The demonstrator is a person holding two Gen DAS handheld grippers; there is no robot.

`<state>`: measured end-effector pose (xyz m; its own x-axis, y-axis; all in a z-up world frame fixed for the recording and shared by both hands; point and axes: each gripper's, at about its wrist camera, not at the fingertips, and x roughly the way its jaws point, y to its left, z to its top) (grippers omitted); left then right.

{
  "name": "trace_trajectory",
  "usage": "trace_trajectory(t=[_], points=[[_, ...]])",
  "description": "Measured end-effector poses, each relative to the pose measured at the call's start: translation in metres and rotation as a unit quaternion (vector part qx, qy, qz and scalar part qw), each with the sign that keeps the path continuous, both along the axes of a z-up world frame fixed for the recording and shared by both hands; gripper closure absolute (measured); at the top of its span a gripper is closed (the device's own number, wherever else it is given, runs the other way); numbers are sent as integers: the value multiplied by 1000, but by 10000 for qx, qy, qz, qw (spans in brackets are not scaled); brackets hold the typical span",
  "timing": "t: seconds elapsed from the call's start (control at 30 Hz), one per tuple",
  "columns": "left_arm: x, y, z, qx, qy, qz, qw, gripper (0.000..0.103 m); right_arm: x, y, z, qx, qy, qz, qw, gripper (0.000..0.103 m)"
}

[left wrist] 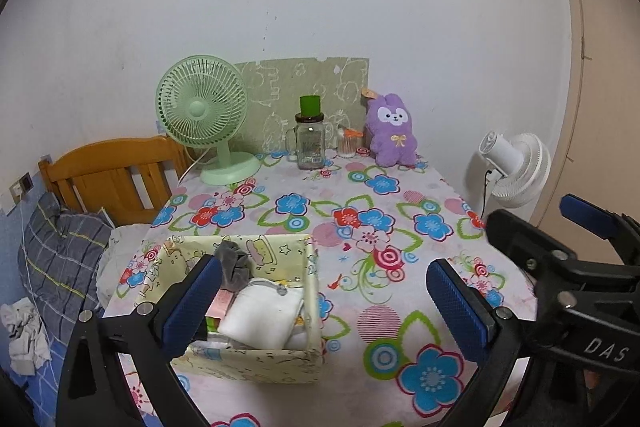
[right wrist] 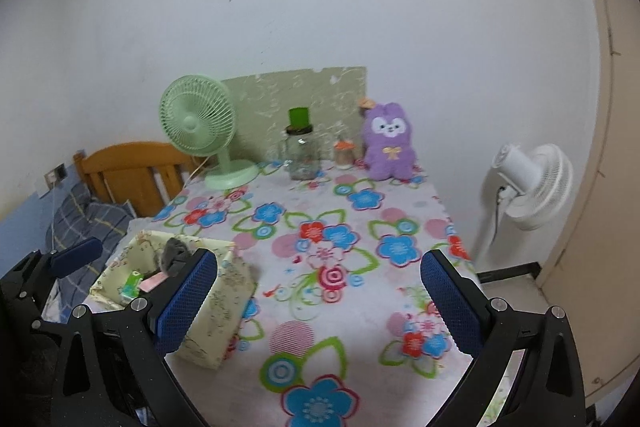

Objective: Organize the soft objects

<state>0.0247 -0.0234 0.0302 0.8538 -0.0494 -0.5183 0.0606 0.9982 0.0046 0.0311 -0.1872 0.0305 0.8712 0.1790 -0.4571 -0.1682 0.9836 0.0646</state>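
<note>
A pale yellow fabric box [left wrist: 276, 363] stands at the table's front left. It holds a white folded cloth [left wrist: 260, 319] and a grey scrunchie [left wrist: 234, 263]. The box also shows in the right wrist view [right wrist: 216, 311], with the scrunchie [right wrist: 172, 251] at its rim. A purple plush rabbit [left wrist: 390, 131] sits upright at the table's far edge; it also shows in the right wrist view [right wrist: 388, 143]. My left gripper [left wrist: 324, 303] is open and empty above the box's right side. My right gripper [right wrist: 320, 303] is open and empty over the table's front.
A flowered tablecloth [left wrist: 360, 227] covers the table. At the back stand a green desk fan [left wrist: 204, 115], a glass jar with a green lid [left wrist: 310, 135] and a small cotton-swab jar [left wrist: 348, 143]. A white floor fan [left wrist: 516, 167] stands right; a wooden bed headboard [left wrist: 116, 175] left.
</note>
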Motion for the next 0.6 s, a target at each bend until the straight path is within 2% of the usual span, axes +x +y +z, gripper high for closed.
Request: trace_trajectory(t=[0.33,0.6], points=[[-21,-9,11,62,-230,149,9996,0,-24,-29,8,26,-295,-318,9991,0],[-27,-6,10,45,-245,198,9995,0,-35,-33,8,50,-393,-476,9981,0]])
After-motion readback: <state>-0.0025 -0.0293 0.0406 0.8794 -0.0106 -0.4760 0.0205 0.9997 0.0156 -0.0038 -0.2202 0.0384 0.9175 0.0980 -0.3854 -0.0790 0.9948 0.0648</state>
